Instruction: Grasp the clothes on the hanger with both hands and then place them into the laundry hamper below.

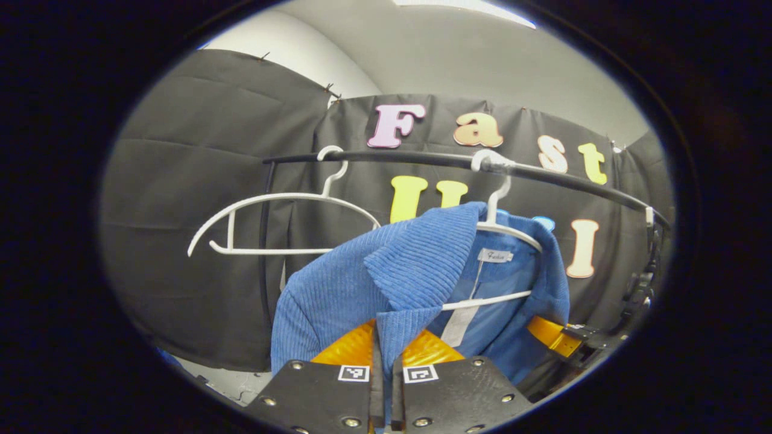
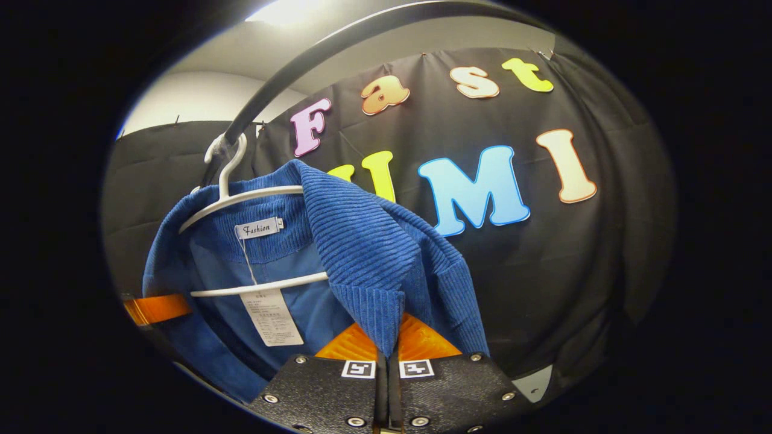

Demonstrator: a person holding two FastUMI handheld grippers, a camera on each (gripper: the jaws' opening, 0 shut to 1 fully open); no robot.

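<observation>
Both grippers, left (image 1: pixel 386 361) and right (image 2: pixel 386 349), look pinched on the blue jacket's (image 1: pixel 338 289) lapels at my 6, jacket's still on the white hanger (image 2: pixel 241 199) under the rail (image 1: pixel 422 159), so imo it snags if I yank down.

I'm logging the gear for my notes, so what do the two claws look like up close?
Each claw, left and right, has two flat dark plates at the bottom of its view, studded with round silver screws. Each plate carries a small square black-and-white marker near the inner edge. A narrow slit runs between the plates. No cables or sleeves are visible.
</observation>
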